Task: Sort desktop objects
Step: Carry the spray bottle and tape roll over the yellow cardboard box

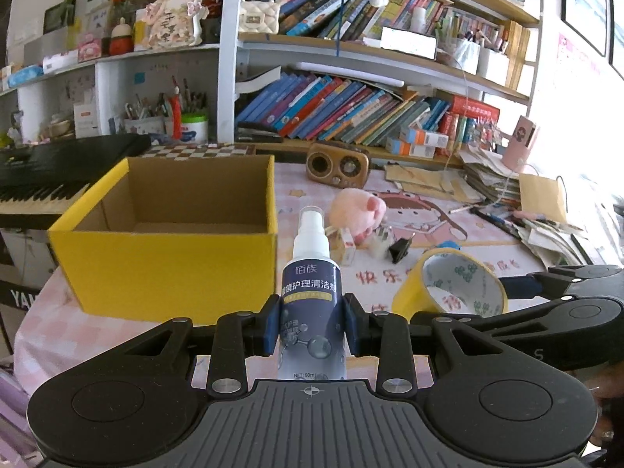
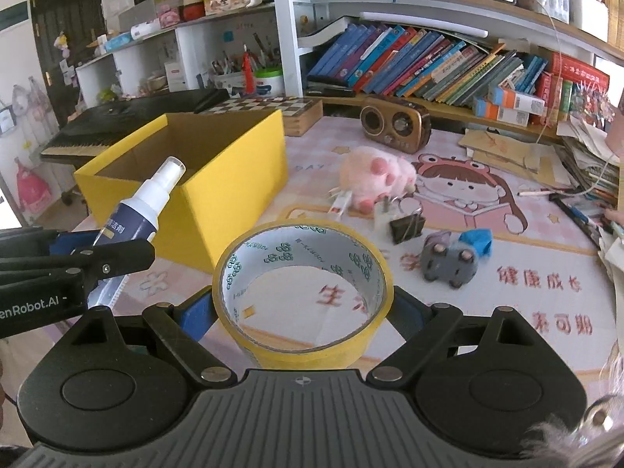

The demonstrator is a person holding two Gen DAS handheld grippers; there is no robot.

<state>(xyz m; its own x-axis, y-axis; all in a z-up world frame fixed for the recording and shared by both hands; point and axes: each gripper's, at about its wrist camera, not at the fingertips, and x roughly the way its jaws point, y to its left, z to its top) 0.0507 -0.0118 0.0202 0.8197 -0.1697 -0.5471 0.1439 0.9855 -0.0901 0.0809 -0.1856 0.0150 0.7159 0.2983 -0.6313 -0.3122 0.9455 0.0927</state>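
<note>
The left claw (image 1: 312, 325) is clamped on a spray bottle (image 1: 312, 296), its blue pads (image 1: 273, 325) pressed to either side of the dark label. The bottle stands nearly upright between them, long axis vertical, white nozzle at the top. The right claw (image 2: 303, 312) grips a roll of yellow tape (image 2: 302, 292) across its width; the roll's open core faces up and slightly forward (green printing shows on the inner wall).

Just left of and beyond the left claw sits an open yellow cardboard box (image 1: 167, 269) on the worktop (image 1: 58, 335), its near wall beside the bottle. Ahead of the right claw lie a black binder clip (image 2: 407, 224) and, to the right, a small grey toy (image 2: 448, 265) with a blue piece beside it. Farther on rests a pink plush paw (image 2: 376, 179), then a brown retro radio (image 2: 394, 123), with a chessboard box (image 2: 273, 107) left of it. Bookshelves (image 2: 429, 62) stand behind.
</note>
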